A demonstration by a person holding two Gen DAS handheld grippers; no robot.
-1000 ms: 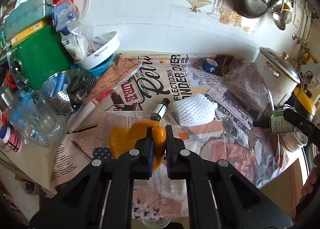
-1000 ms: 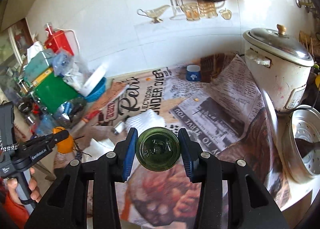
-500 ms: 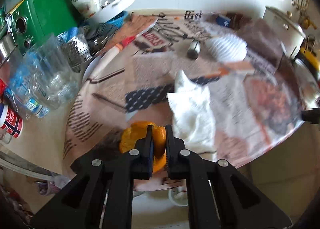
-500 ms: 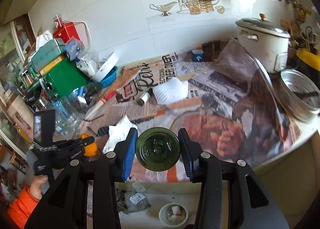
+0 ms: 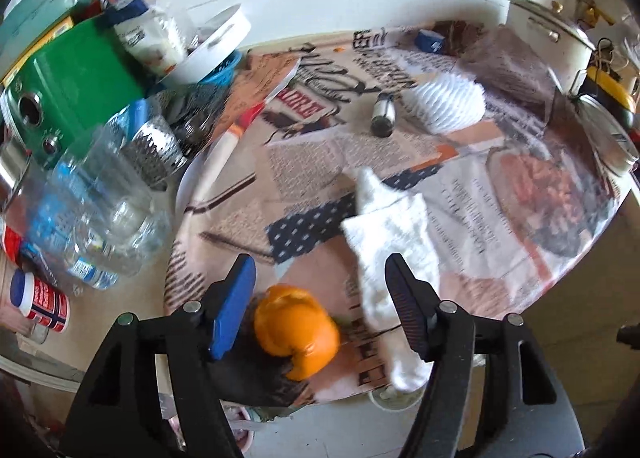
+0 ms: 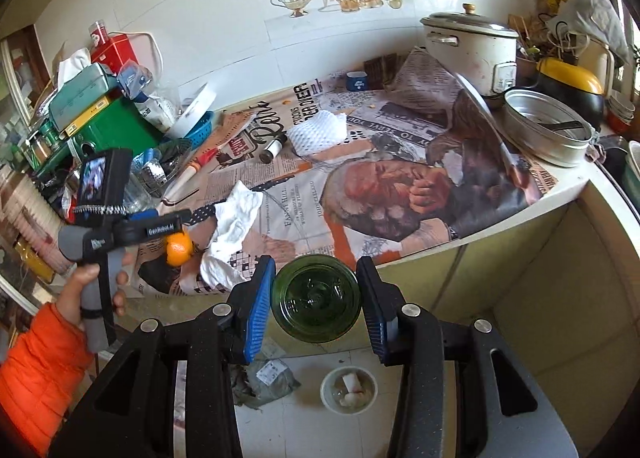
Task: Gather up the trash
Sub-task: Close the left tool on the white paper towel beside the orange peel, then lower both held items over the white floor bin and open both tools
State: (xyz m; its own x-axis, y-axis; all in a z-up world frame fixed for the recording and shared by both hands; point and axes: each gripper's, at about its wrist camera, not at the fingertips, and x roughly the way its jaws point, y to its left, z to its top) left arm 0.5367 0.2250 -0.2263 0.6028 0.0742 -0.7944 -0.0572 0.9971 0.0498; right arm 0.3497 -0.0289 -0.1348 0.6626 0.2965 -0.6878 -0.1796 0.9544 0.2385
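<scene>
My left gripper is open, its jaws wide apart. An orange peel is loose between them, at the near edge of the newspaper-covered counter; it also shows in the right wrist view. My right gripper stands out past the counter edge, over the floor. A green glass bottle sits between its jaws, seen bottom-on, with small gaps to each pad. A crumpled white tissue lies beside the peel. A white foam fruit net and a small dark vial lie further back.
A green appliance, clear plastic bottles, a metal grater and a blue basket crowd the left. A white rice cooker and metal steamer pan stand right. A small white bin sits on the floor.
My left gripper opened and let go of the orange peel at the counter's near edge. My right gripper drew back over the floor and its jaws widened around the bottle.
</scene>
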